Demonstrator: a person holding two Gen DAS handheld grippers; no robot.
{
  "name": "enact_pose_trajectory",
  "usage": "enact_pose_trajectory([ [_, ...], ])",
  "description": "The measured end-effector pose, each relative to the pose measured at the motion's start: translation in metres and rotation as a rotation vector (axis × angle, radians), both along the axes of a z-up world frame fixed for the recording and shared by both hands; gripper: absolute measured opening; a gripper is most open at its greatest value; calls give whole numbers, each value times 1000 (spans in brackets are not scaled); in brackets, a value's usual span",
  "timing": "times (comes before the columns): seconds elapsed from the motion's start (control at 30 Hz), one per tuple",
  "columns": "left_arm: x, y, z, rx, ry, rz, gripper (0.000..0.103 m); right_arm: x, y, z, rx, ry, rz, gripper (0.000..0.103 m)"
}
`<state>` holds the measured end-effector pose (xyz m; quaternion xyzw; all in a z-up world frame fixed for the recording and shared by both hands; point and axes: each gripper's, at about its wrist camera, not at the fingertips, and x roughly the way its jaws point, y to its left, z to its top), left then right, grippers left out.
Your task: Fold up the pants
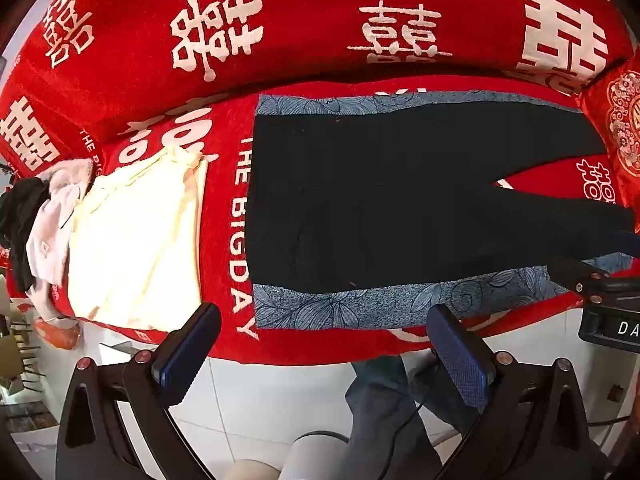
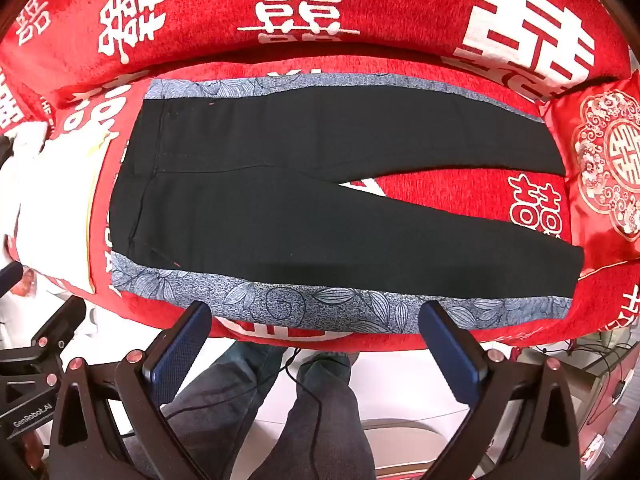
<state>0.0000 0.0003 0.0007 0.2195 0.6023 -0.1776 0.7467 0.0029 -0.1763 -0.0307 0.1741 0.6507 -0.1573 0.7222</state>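
- Blue-padded right gripper (image 2: 314, 346) hangs spread wide with nothing between its pads, just off the near edge of the red sofa seat (image 2: 536, 332).
- Blue-padded left gripper (image 1: 322, 350) is likewise spread and holds nothing.
- Beyond them the black pants with blue floral side stripes (image 2: 304, 216) lie flat on that seat, waistband left, both legs splayed apart.
- A cream folded garment (image 1: 136, 240) sits left of the waistband.
- Judging by this, no fold is made yet; everything is left.
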Motion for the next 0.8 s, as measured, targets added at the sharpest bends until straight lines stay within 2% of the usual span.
enact_pose_trajectory([
  [0.3, -2, 1, 0, 24, -17, 9, 103, 0, -1, 0, 1, 5, 3, 103],
  [0.8, -5, 1, 0, 9, -1, 28, 103, -6, -3, 1, -6, -3, 3, 103],
])
